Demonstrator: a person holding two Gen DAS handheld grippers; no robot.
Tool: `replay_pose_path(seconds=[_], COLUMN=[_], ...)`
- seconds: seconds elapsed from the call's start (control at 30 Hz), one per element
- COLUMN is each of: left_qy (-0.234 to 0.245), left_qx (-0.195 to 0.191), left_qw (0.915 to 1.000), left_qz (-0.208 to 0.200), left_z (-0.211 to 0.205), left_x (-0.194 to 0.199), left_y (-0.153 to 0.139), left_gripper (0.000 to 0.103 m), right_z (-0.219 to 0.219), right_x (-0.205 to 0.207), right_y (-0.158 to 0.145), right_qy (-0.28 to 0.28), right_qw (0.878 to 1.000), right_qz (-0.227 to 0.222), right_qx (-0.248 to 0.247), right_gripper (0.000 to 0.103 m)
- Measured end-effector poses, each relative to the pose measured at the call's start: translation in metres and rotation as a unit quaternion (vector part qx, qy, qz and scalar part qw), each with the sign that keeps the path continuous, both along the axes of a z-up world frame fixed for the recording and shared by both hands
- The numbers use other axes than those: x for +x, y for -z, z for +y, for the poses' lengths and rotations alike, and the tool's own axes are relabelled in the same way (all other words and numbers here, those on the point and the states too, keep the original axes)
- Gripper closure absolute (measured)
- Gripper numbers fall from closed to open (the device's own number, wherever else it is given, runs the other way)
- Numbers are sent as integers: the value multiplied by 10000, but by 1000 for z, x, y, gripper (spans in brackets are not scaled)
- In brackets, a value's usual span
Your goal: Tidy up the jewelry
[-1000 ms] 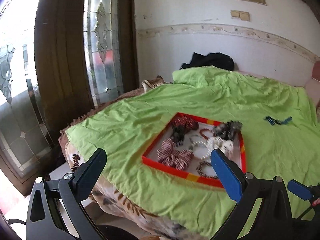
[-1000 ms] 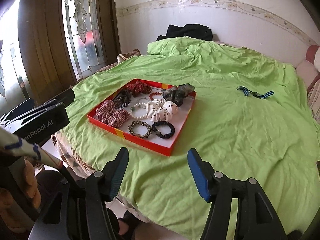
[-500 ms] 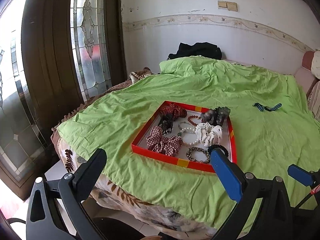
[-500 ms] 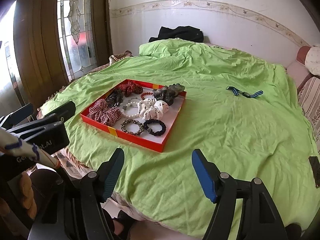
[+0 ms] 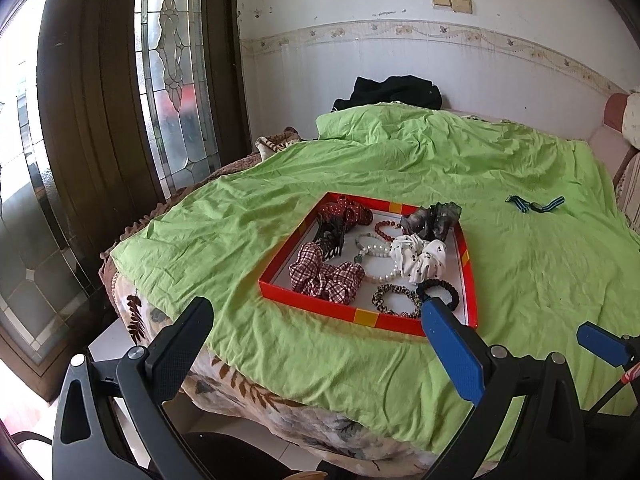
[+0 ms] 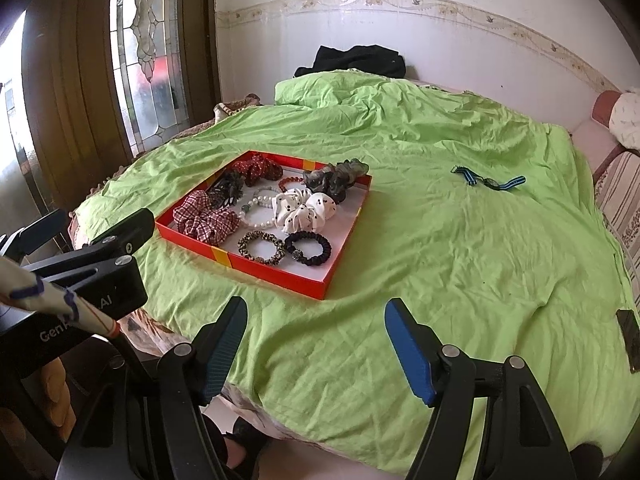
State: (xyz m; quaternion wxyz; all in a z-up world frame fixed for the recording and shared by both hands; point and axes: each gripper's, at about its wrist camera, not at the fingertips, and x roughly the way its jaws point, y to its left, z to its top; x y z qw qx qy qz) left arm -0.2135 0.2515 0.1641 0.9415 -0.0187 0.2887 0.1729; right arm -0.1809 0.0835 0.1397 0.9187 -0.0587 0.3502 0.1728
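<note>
A red tray (image 5: 276, 285) (image 6: 288, 276) lies on a green bedsheet. It holds a plaid scrunchie (image 5: 324, 274) (image 6: 204, 216), a white dotted scrunchie (image 5: 420, 258) (image 6: 304, 208), a red scrunchie (image 5: 344, 210), a grey scrunchie (image 5: 434, 218), a black claw clip (image 5: 330, 234), pearl (image 5: 374, 250) and red bead (image 5: 387, 229) bracelets, a leopard hair tie (image 5: 396, 300) (image 6: 260, 247) and a black hair tie (image 5: 438, 292) (image 6: 308, 248). My left gripper (image 5: 316, 344) is open and empty, short of the tray. My right gripper (image 6: 316, 340) is open and empty over the bed's near edge.
A blue striped strap (image 5: 534, 205) (image 6: 488, 179) lies on the sheet right of the tray. Black clothing (image 5: 390, 92) sits by the wall. A dark phone (image 6: 630, 338) lies at the right edge. A glass door (image 5: 176, 68) stands left of the bed.
Both grippers have drawn nearer and swung so the tray sits more centred and larger in view. Both stay open and empty.
</note>
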Motion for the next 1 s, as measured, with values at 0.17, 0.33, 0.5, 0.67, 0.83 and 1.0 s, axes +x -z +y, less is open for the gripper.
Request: replay_pose_path(seconds=[0.17,0.33,0.5,0.67,0.83,1.0], left_qy=[69,127,150,151,137,128], left_qx=[-68,-176,-119,-90,-104,-167], left_qw=[9999,9996,9995,9992,9991,9988], left_qz=[78,156,268,358,393,433], left_z=[2,3,1,1,3,6], left_x=[5,9,13,15,16,18], left_y=[5,10,15,20,23,25], left_gripper=[0,0,0,0,0,0], right_z=[-1,0,2,4,4,4], right_x=[4,8,10,12,12,13], right_y=[5,10,14,17,17,20], right_qy=[43,25,4,9,5,-6], right_qw=[10000,9999,9998,9997,9996,9996], right_qz=[75,146,192,239,245,266], right_qx=[-14,-37,-76,-96,-106,-116], right_gripper=[27,27,27,27,26,26])
